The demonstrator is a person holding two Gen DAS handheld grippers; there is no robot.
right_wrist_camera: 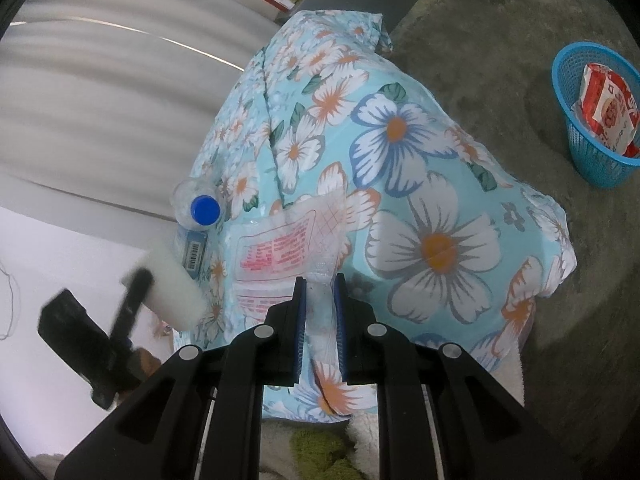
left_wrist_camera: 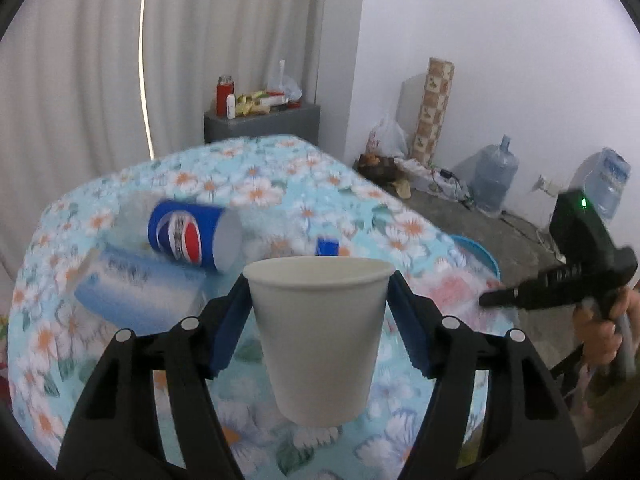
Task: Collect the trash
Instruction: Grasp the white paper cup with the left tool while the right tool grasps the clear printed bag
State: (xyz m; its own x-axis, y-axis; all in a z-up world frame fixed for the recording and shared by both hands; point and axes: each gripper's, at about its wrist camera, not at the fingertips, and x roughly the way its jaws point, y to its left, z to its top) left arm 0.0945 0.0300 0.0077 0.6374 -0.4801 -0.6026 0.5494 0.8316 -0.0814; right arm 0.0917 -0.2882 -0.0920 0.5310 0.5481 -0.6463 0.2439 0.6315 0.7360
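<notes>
A: White paper cup [left_wrist_camera: 318, 344], upright, pinched between the blue pads [left_wrist_camera: 228, 332] of the left gripper [left_wrist_camera: 318, 320] and lifted clear of the flowered tablecloth [left_wrist_camera: 280, 184].

B: Beyond it?

A: Ahead and to the left of the fingers, a Pepsi cup [left_wrist_camera: 192, 236] on its side, mouth facing right. Just in front of that lies a plastic bottle [left_wrist_camera: 136, 292] with a blue label, blurred. Small blue scrap [left_wrist_camera: 328, 246] straight past the cup rim.

B: Right side?

A: Right gripper [right_wrist_camera: 320, 316] nearly closed, its pads clamping the edge of a clear plastic wrapper [right_wrist_camera: 280, 248] with red print; the wrapper spreads ahead and leftward over the cloth. The bottle's blue cap [right_wrist_camera: 205, 210] sits further left of it.

B: Bin?

A: Blue mesh basket [right_wrist_camera: 600, 160] on the floor, far right of the right gripper, well apart from the table, with a red-and-white packet [right_wrist_camera: 608, 108] inside.
</notes>
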